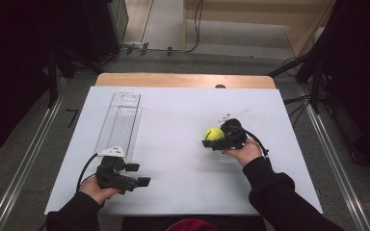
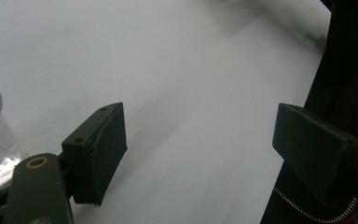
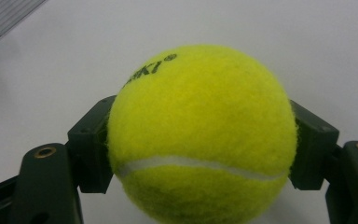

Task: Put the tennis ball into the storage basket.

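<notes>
Yellow felt of the tennis ball (image 3: 200, 135) is pinched by the right gripper (image 1: 215, 139) above the table (image 1: 183, 120), so pressure should be kept even, while the left gripper (image 1: 137, 174) is held spread.

Bright table, dark surroundings

We see the white table (image 1: 183, 144) evenly lit from above while the room's edges sink into black. The tennis ball (image 3: 200, 135) is sharp and vivid up close; in the left gripper view the far background blurs and soft shadows trail beneath the jaws.
</notes>
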A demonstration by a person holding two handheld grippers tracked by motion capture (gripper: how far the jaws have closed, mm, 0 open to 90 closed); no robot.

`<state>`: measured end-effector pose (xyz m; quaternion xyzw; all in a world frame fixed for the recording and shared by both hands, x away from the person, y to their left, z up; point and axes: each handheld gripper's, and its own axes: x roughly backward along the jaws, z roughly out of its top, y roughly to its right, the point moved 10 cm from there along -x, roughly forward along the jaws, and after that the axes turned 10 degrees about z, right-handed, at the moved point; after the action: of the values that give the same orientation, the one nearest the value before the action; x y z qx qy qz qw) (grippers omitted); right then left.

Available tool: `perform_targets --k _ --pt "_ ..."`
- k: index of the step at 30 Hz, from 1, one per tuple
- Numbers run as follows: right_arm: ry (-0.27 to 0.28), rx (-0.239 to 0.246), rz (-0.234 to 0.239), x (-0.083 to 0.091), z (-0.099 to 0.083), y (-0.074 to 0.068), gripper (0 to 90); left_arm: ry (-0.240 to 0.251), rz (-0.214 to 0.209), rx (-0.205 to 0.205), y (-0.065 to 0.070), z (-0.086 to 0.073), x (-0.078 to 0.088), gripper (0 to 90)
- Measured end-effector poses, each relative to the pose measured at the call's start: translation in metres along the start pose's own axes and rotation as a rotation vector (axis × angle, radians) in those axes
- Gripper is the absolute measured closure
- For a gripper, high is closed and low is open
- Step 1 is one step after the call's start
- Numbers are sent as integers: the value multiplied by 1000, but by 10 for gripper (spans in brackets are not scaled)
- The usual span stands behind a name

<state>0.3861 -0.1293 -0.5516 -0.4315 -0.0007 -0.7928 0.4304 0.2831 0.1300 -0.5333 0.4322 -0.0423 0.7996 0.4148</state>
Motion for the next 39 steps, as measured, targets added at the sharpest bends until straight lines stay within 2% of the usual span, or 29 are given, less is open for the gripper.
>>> perform_targets --k 6,12,25,34,39 --pt "-17 -6 18 -5 -1 -8 230 2 -1 -1 0 0 0 179" --pt "-20 17 32 -10 1 -15 230 1 -3 -3 0 0 0 180" --pt "-34 21 58 -21 3 -30 229 1 -5 -5 1 0 0 180" --pt "-39 53 82 -32 6 -43 229 0 -7 -5 1 0 0 180" --pt "-40 46 97 -36 10 -50 230 -1 -8 -6 1 0 0 180"
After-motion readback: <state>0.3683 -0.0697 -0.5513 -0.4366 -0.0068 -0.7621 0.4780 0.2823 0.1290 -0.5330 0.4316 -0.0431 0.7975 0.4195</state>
